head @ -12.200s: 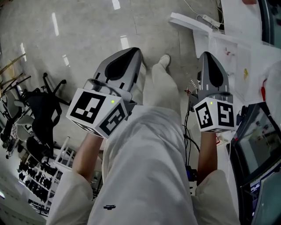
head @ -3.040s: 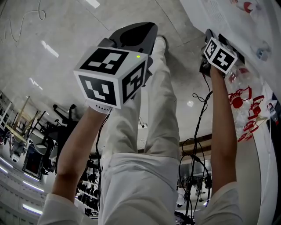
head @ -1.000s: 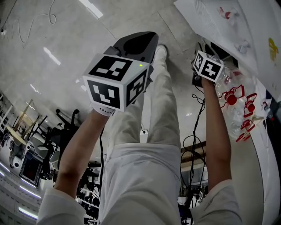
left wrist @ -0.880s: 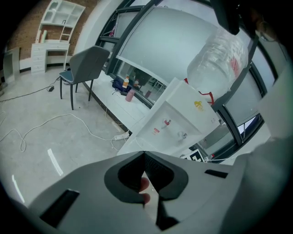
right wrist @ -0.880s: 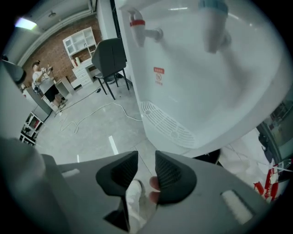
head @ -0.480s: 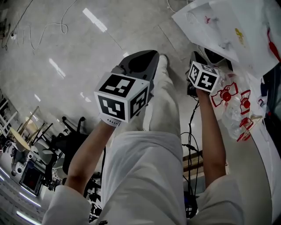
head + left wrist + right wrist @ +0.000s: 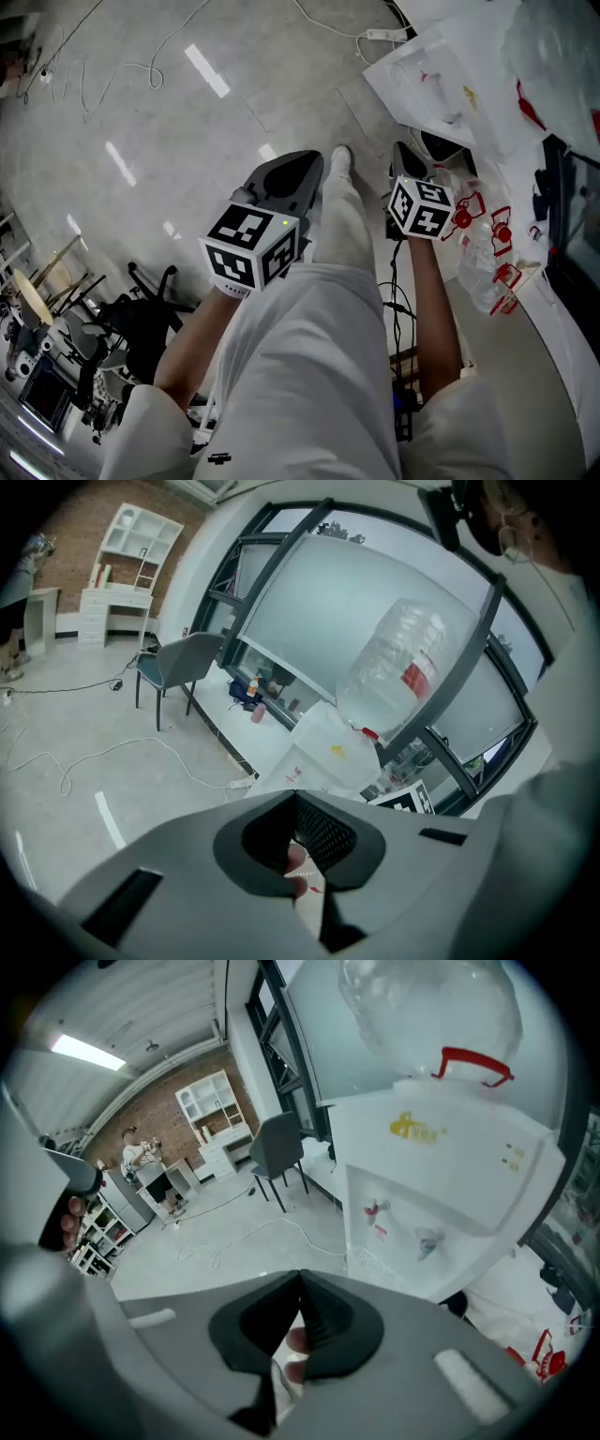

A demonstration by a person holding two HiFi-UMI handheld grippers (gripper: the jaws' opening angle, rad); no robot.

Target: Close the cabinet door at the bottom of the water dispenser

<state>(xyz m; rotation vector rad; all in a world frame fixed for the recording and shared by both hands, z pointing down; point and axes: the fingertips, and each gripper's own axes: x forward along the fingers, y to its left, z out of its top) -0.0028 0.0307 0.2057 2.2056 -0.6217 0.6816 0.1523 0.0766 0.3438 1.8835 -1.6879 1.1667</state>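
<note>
Ahead of the right gripper (image 7: 300, 1279) stands the white box-shaped water dispenser (image 7: 441, 1185), its bottom cabinet door indiscernible. That gripper's jaws have just been closing and meet empty. The left gripper (image 7: 296, 799) has its jaws together too, with nothing held.

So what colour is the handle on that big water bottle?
The handle is red; the right gripper view shows it best.

Both forearms stretch toward twelve o'clock, angled downward. The left gripper (image 7: 302, 173) is closed and empty. The right gripper (image 7: 409, 157) has just closed, also empty.
</note>
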